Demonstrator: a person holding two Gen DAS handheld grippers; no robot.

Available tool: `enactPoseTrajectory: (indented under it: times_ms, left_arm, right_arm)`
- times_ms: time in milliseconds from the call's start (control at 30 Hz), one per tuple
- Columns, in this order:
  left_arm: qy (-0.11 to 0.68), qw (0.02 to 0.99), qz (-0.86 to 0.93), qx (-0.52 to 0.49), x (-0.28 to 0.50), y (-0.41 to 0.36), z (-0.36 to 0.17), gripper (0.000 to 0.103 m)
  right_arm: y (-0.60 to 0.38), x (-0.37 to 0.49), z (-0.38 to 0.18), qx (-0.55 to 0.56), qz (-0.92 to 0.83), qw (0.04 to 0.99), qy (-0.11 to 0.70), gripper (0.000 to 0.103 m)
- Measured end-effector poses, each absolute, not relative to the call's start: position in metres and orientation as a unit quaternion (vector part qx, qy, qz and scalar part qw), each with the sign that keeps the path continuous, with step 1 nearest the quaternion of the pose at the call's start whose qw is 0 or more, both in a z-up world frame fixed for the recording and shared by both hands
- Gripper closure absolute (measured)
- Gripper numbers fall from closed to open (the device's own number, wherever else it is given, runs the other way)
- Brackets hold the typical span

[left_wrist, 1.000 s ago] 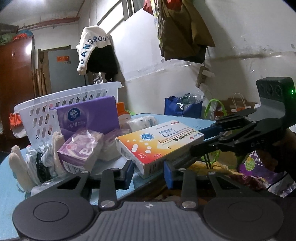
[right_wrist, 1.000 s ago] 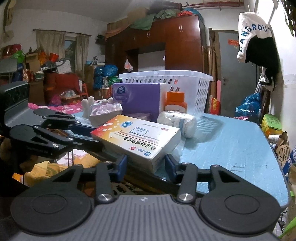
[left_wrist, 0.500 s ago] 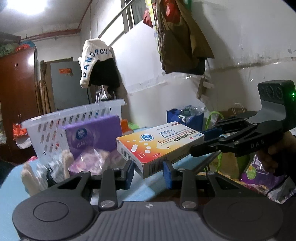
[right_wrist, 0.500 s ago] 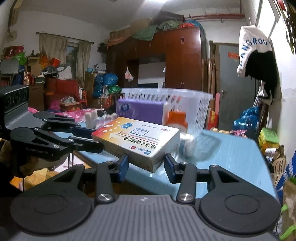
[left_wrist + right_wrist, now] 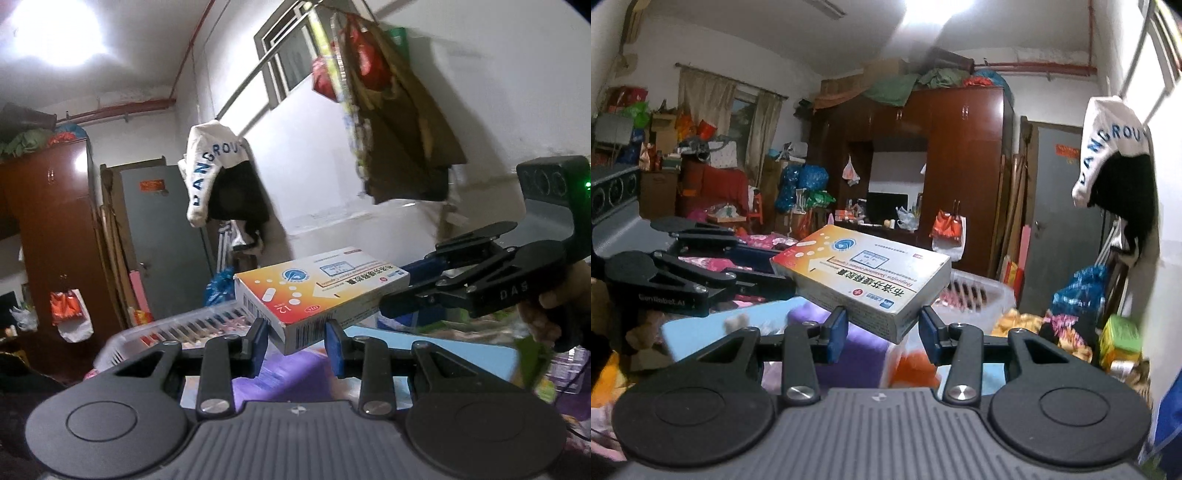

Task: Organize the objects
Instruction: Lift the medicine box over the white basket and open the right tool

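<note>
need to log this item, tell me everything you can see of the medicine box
The medicine box is a flat cardboard carton, white with an orange-yellow gradient top, a round blue logo, pill graphics, an arrow, Chinese text and barcodes. It looks closed and undamaged, tilted in the air above the white basket, gripped at opposite ends by the left gripper and right gripper.
</note>
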State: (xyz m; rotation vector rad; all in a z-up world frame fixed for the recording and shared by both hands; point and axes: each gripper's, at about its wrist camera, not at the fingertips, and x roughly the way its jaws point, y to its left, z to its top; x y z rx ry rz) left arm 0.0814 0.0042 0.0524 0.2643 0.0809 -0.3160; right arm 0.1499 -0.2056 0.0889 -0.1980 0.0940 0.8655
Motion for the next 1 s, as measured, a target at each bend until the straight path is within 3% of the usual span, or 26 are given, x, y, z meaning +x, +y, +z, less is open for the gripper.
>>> enactPoseTrajectory:
  times_ms: [367, 600, 1000]
  left_arm:
    - [0.112, 0.981, -0.103, 0.119, 0.200, 0.050, 0.087, 0.065]
    - [0.201, 0.970, -0.092, 0.100, 0.260, 0.070, 0.076, 0.065]
    - [0.248, 0.960, -0.090, 0.097, 0.287, 0.075, 0.068, 0.065]
  right_arm:
    - [-0.132, 0.245, 0.097, -0.138, 0.404, 0.896, 0.120, 0.057]
    - [-0.107, 0.276, 0.082, -0.169, 0.387, 0.885, 0.194, 0.057]
    - [-0.103, 0.298, 0.086, -0.182, 0.379, 0.870, 0.256, 0.055]
